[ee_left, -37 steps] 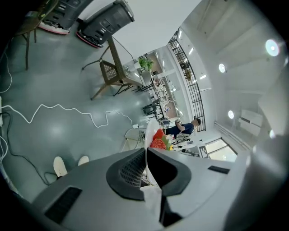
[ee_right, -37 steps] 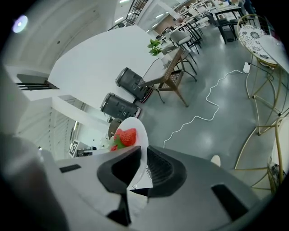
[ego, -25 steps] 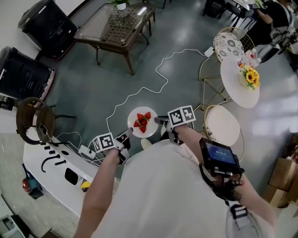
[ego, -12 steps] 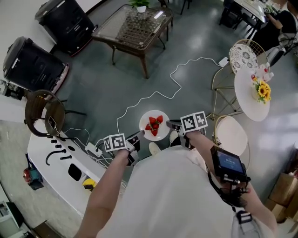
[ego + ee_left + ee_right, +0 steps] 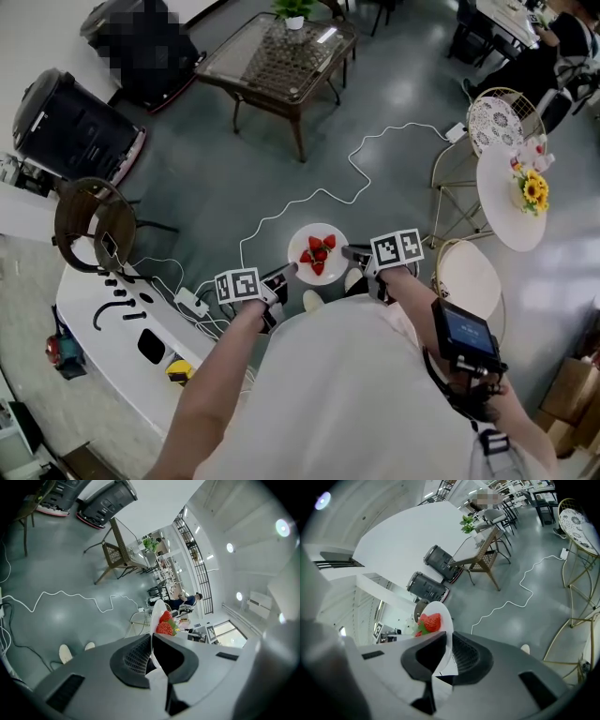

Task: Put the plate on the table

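A white plate (image 5: 298,251) with a few strawberries (image 5: 319,254) is held level above the grey floor, in front of the person's body. My left gripper (image 5: 284,273) is shut on the plate's left rim, and my right gripper (image 5: 353,252) is shut on its right rim. The left gripper view has the plate (image 5: 157,609) edge-on between the jaws of the left gripper (image 5: 151,642), strawberries (image 5: 165,626) beyond. In the right gripper view the plate (image 5: 445,615) runs between the jaws of the right gripper (image 5: 449,645), strawberries (image 5: 429,622) on it.
A round white table (image 5: 506,214) with sunflowers (image 5: 535,190) stands at the right, with a white round chair (image 5: 467,273) before it and a patterned chair (image 5: 493,120) behind. A glass coffee table (image 5: 281,52) is ahead. A white cable (image 5: 309,197) snakes over the floor. A white counter (image 5: 103,323) lies left.
The person has moved on with the plate held in both grippers; the round table and coffee table have shifted in the head view. Both grips are unchanged.
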`<state>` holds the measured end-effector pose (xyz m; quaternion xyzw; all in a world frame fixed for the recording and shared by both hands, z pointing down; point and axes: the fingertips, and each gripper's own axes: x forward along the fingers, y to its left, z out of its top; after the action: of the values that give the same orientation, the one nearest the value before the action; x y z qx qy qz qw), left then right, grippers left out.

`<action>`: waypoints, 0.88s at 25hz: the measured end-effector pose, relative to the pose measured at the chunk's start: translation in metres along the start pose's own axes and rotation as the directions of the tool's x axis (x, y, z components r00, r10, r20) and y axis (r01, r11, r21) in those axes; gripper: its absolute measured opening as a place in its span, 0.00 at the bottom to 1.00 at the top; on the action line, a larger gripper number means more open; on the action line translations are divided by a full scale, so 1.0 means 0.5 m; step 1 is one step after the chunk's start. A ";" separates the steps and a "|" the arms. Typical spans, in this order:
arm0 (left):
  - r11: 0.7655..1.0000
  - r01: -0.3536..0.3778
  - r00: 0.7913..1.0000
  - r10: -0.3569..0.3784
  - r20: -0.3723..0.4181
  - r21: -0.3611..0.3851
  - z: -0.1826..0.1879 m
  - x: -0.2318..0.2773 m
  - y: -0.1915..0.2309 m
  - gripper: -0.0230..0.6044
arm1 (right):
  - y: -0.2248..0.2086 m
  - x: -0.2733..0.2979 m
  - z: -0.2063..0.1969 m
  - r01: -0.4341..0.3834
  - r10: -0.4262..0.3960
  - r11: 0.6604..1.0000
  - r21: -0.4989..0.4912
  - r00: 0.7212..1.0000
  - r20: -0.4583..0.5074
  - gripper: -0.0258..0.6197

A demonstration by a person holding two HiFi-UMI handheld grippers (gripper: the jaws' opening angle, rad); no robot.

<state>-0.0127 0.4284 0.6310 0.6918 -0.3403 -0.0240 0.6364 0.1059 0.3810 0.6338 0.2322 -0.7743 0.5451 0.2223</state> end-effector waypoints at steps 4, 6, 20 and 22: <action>1.000 -0.007 1.000 0.007 -0.007 0.009 0.001 0.001 0.000 0.06 | -0.002 0.000 -0.004 0.010 -0.010 1.000 0.010 1.000 0.016 0.09; 1.000 -0.006 1.000 0.006 -0.004 0.007 0.000 -0.001 -0.001 0.06 | -0.001 -0.001 -0.006 0.008 -0.008 1.000 0.019 1.000 0.025 0.09; 1.000 0.000 0.999 0.001 0.039 -0.017 0.003 -0.010 0.012 0.06 | -0.003 0.014 -0.002 0.017 -0.017 1.000 0.007 0.999 0.035 0.09; 1.000 -0.005 0.998 0.006 0.055 -0.024 0.007 -0.022 0.024 0.06 | 0.001 0.033 -0.002 0.013 -0.013 1.000 -0.001 1.000 0.026 0.09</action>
<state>-0.0278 0.4314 0.6367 0.6822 -0.3594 -0.0454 0.6351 0.0926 0.3802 0.6437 0.2443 -0.7759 0.5400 0.2160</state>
